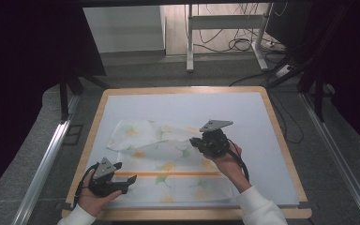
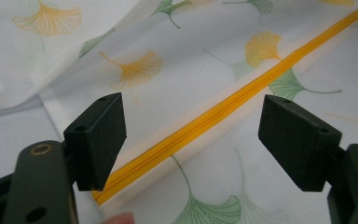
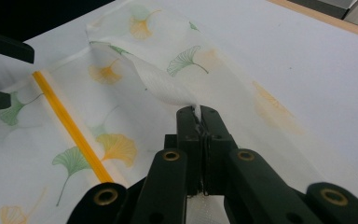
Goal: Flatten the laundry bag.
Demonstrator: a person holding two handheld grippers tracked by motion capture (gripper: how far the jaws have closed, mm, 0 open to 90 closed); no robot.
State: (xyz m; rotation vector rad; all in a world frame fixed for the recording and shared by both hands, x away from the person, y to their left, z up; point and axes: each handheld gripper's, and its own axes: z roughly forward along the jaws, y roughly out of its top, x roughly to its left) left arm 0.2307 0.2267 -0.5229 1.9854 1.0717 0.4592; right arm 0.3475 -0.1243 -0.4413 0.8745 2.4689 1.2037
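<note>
From the high view, a thin, semi-sheer cloth [image 1: 164,161] printed with orange and green ginkgo leaves is seen spread over the near middle of the bench [image 1: 281,140], whose top is covered by a pale sheet inside a light wooden rim. An orange zipper [image 1: 168,174] is drawn straight across the cloth's near half. The far portion is folded back over itself into a soft, rumpled flap. The left hand-held gripper [image 1: 124,179] is held at the cloth's near left corner; the right hand-held gripper [image 1: 194,141], capped by a grey three-cornered plate, is held over the cloth's right part. White sleeves are seen at the bottom edge. Beyond the bench, grey carpet, white table legs and loose cables are seen, with dark curtains at either side.

In the left gripper view, the fine woven grain of the fabric is made out, and the ribbed zipper [image 2: 223,109] runs diagonally between the two blocky black pads, which are spread wide with nothing pressed; the left hand-held gripper [image 2: 191,140] hovers just above the cloth [image 2: 177,60].

In the right gripper view, the right hand-held gripper [image 3: 199,114] is shown pressed together, pinching a gathered fold of the cloth [image 3: 168,84], which is lifted off the bench [image 3: 307,56] into a ridge. The zipper [image 3: 70,126] is seen to the left, and the other gripper's jaw tips at the far left edge.
</note>
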